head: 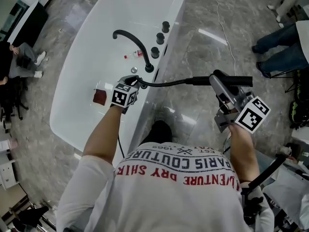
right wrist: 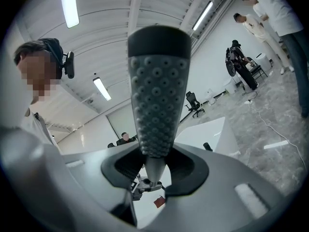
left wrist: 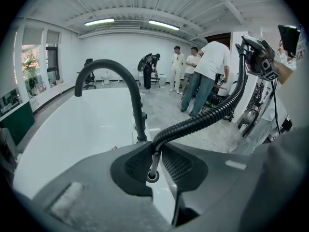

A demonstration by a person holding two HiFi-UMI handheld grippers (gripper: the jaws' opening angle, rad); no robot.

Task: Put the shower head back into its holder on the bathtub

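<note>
Our left gripper point(left wrist: 154, 153) is pinched shut on the thin silver end of the black bumpy hose point(left wrist: 203, 120). It sits just above the small round holder ring point(left wrist: 152, 177) on the rim of the big white bathtub point(head: 96, 42), near the tall black bent tap point(left wrist: 135, 95). We think it holds there so the hose can slide down the hole. Our right gripper point(right wrist: 153, 168) squeezes the thin neck of the long grey dotted shower head point(right wrist: 158, 95). The head is out over the floor, well apart from the holder, so it is not home yet.
</note>
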